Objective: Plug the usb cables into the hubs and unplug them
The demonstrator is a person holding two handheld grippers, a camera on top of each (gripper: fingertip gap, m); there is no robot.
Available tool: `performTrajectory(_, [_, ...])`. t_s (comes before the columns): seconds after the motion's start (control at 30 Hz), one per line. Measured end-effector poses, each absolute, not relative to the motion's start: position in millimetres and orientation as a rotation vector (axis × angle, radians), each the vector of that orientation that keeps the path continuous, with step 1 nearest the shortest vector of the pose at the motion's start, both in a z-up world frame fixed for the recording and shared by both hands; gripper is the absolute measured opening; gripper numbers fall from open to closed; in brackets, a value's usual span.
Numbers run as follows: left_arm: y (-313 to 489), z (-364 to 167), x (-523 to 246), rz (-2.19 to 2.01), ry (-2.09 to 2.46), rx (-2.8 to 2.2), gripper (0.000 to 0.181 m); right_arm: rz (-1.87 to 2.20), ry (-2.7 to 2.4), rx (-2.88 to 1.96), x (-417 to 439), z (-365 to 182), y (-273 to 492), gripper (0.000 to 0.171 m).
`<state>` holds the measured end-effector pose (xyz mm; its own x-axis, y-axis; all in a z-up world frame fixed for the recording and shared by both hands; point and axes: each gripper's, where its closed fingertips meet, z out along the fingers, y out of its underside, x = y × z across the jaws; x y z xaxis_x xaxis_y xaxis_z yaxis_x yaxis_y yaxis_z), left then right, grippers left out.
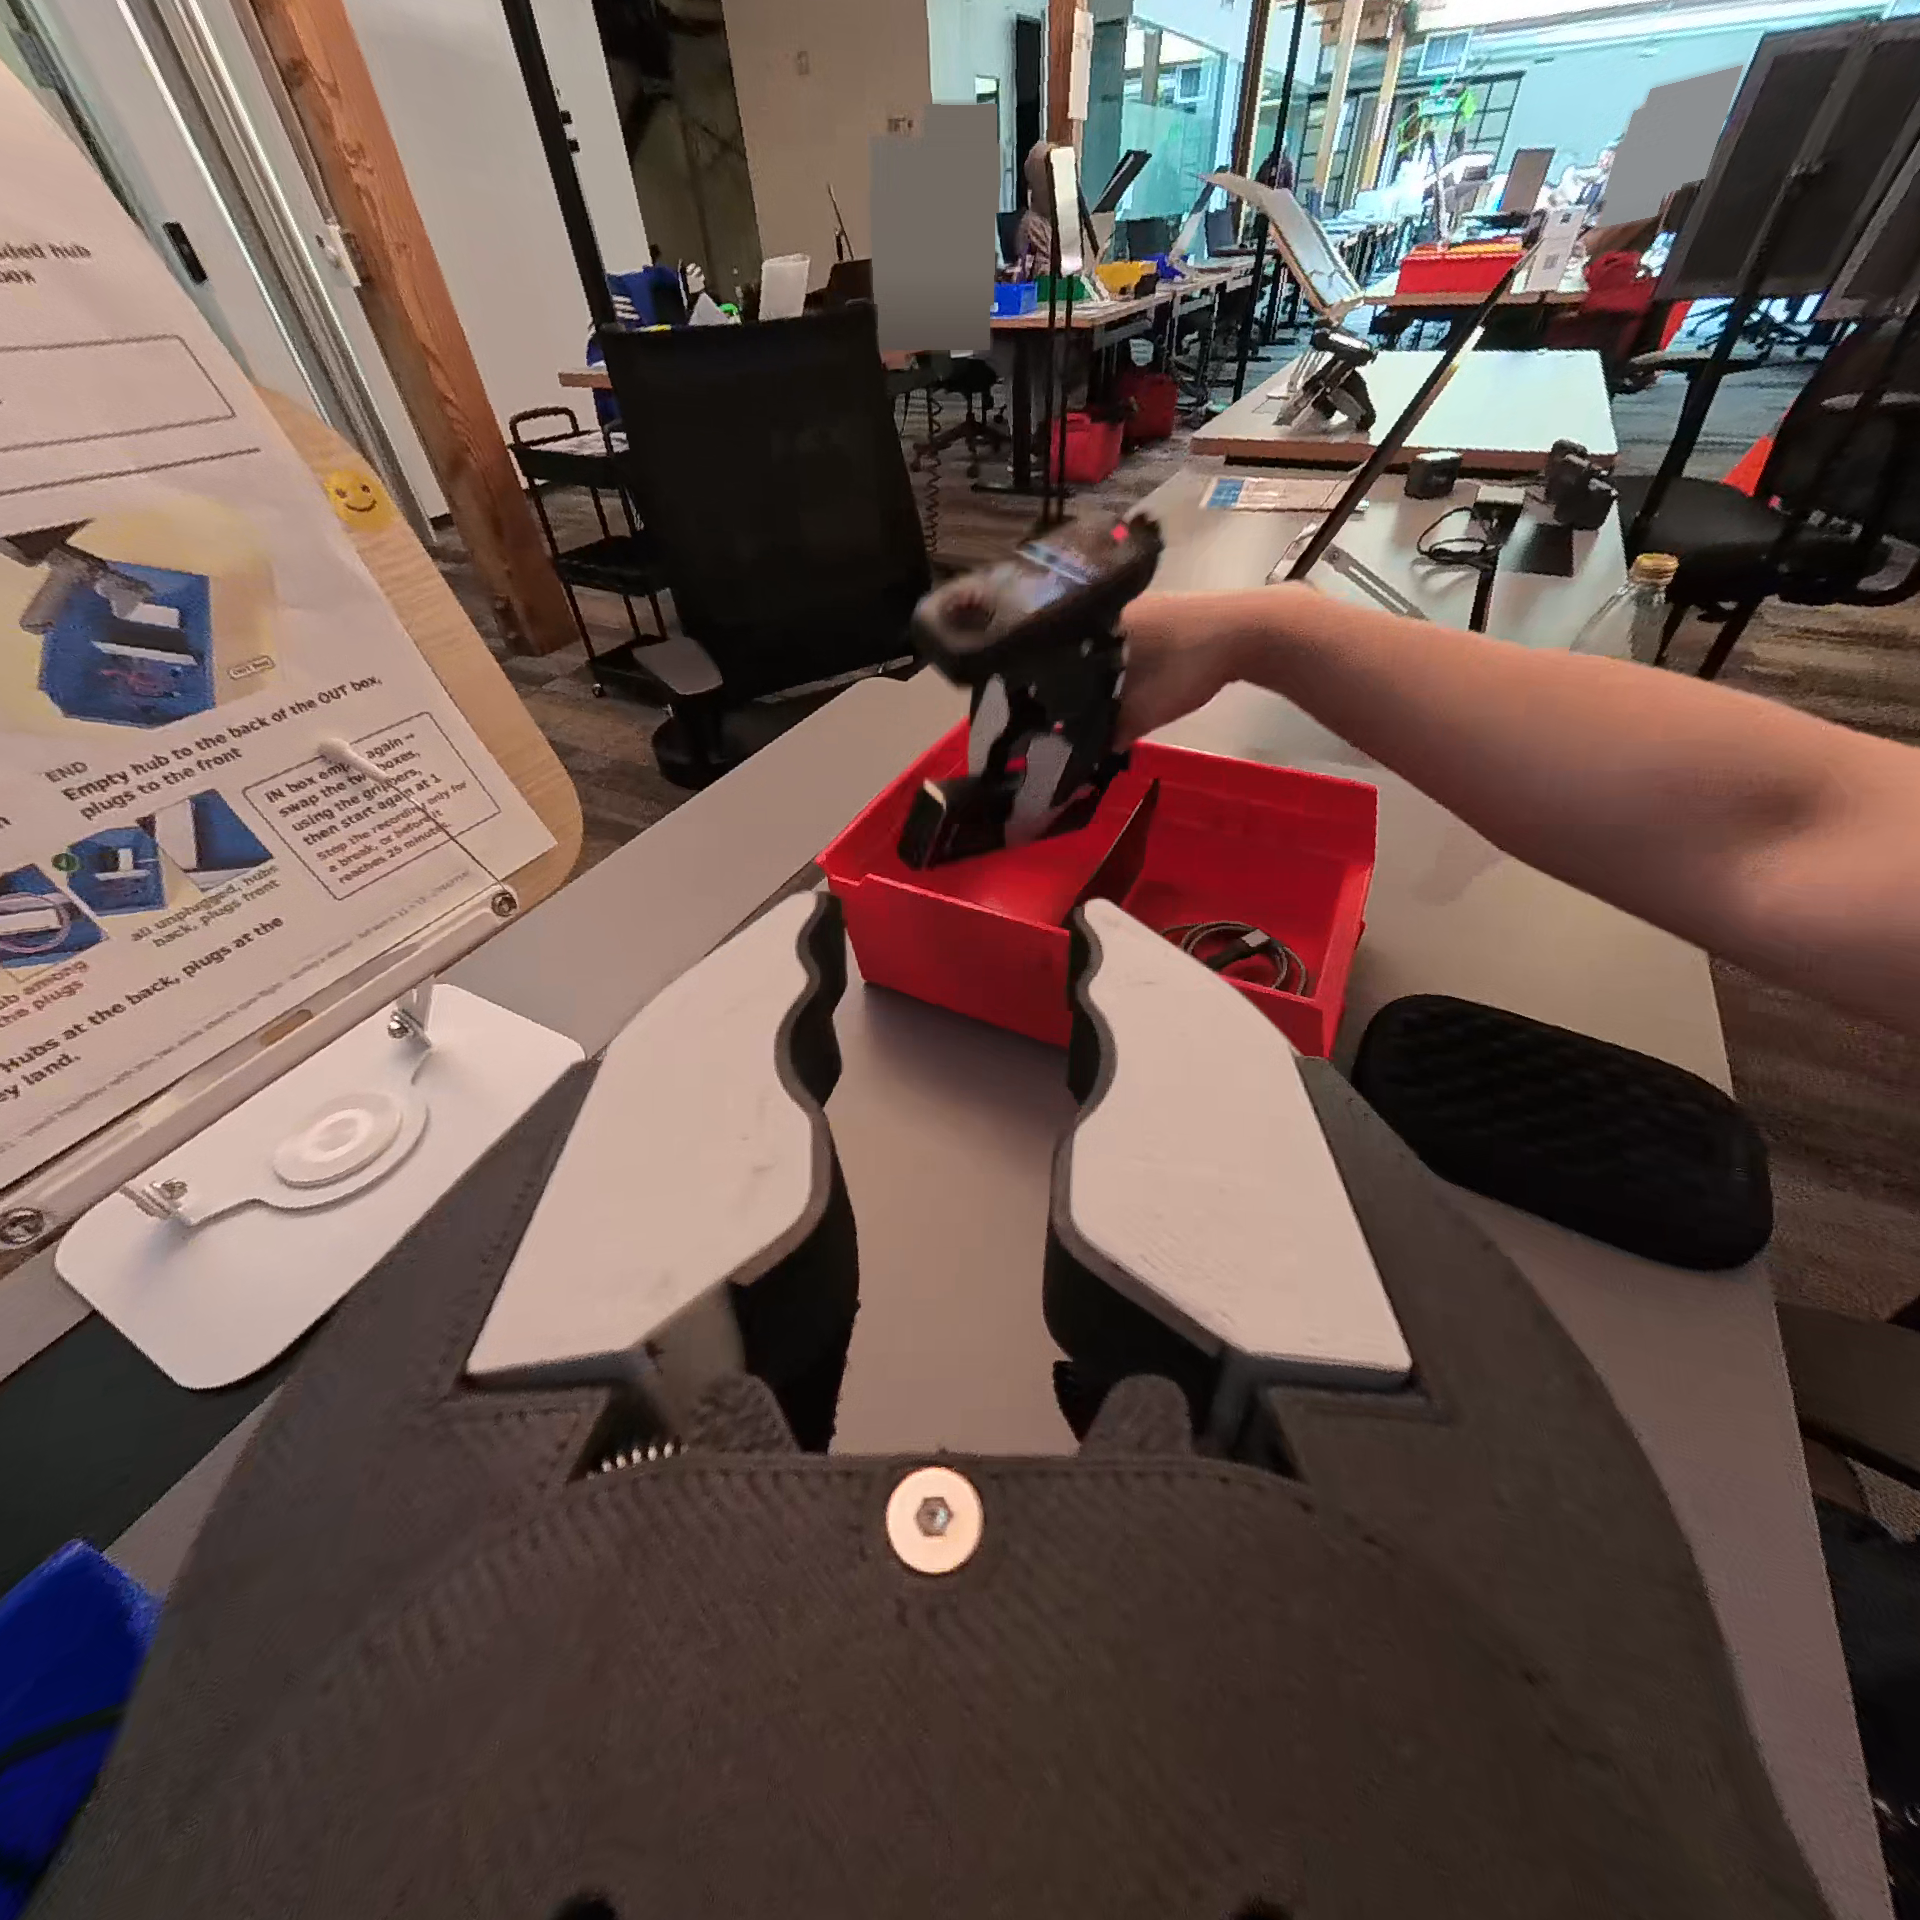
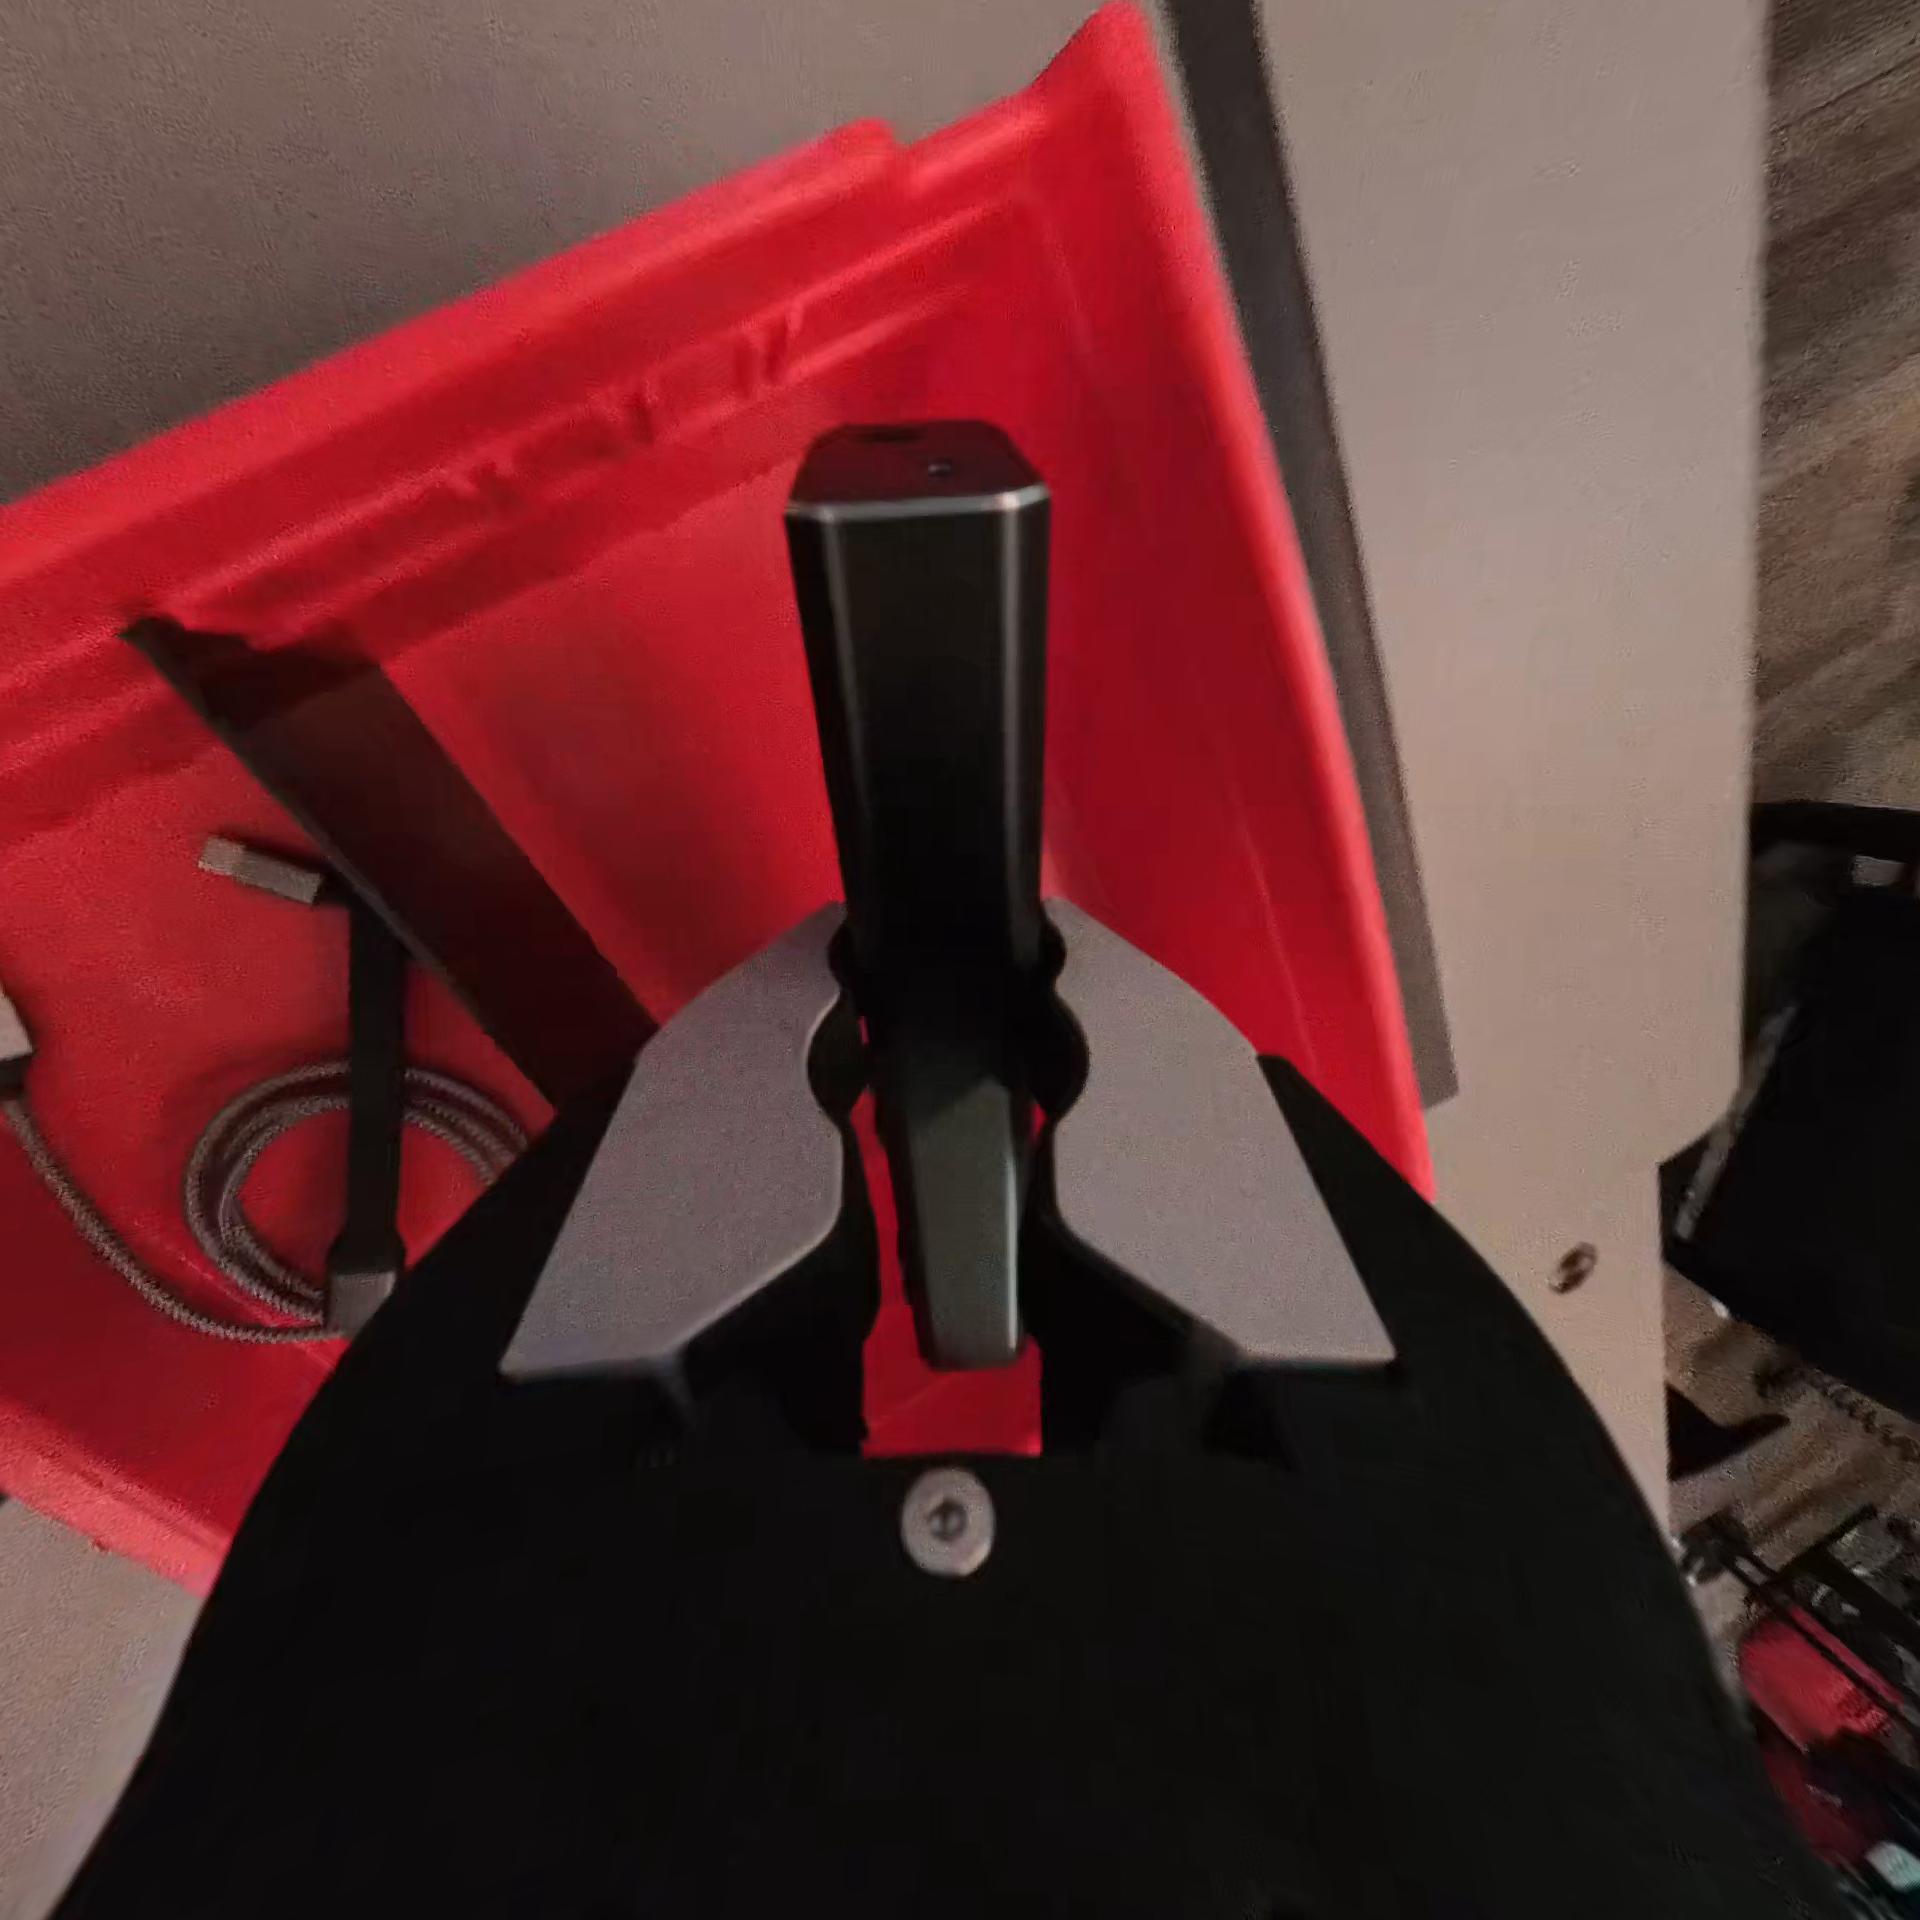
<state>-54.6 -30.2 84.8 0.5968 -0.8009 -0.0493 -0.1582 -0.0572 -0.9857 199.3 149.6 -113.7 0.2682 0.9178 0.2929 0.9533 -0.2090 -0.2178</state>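
Left gripper (image 1: 951, 997): jaws spread apart, holding nothing, above the grey table (image 1: 1507, 894).
Right gripper (image 2: 948, 971): clamped on the dark hub (image 2: 920, 665), over the red bin (image 2: 623, 499).
Cable (image 2: 343, 1174): coiled, apparently unplugged, in the bin's neighbouring compartment.

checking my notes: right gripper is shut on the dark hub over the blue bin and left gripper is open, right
Not quite: the bin is red, not blue, as the right wrist view shows. The rest holds: the right gripper is shut on the dark hub and the left gripper is open.
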Motion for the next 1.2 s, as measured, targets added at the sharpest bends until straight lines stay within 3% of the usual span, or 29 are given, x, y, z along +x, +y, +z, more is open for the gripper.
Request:
performTrajectory(0.03, [-31.7, 86.2, -55.2, -0.647, 0.83, -1.563, 0.039, -0.145, -1.763, -2.232, 201.5, -129.4, 147.2, 0.029])
performTrajectory(0.2, [-33.9, 88.1, -64.3, -0.663, 0.816, -1.552, 0.04, -0.193, -1.906, -2.347, 207.7, -183.9, 141.3, 0.032])
performTrajectory(0.33, [-27.5, 92.2, -88.4, -0.612, 0.741, -1.554, 0.042, -0.243, -1.772, -2.339, 207.4, -170.8, 149.7, 0.036])
performTrajectory(0.47, [-22.9, 110.4, -130.3, -0.596, 0.545, -1.504, 0.04, -0.203, -1.365, -2.074, 186.5, -84.6, 157.7, 0.038])
performTrajectory(0.6, [-23.0, 125.0, -147.1, -0.714, 0.403, -1.414, 0.038, 0.376, -0.945, -1.502, 105.6, 70.0, 84.6, 0.062])
performTrajectory(0.67, [-19.4, 124.2, -160.6, -0.691, 0.34, -1.421, 0.04, 0.527, -0.779, -1.174, 92.2, 135.2, 37.3, 0.057])
performTrajectory(0.73, [-24.0, 124.7, -184.6, -0.597, 0.284, -1.43, 0.039, 0.527, -0.674, -1.049, 92.6, 163.4, 15.4, 0.041])
performTrajectory(0.93, [-39.2, 111.9, -268.1, -0.314, 0.172, -1.537, 0.039, 0.269, -0.828, -1.149, 89.0, 136.2, 27.3, 0.052])
performTrajectory(1.07, [2.4, 86.5, -276.2, -0.106, 0.53, -1.69, 0.035, 0.168, -0.885, -1.21, 96.0, 116.1, 45.7, 0.055])
performTrajectory(1.2, [37.1, 14.8, -309.6, 0.34, 1.04, -1.815, 0.034, 0.195, -0.93, -1.236, 91.5, 102.4, 52.8, 0.056])
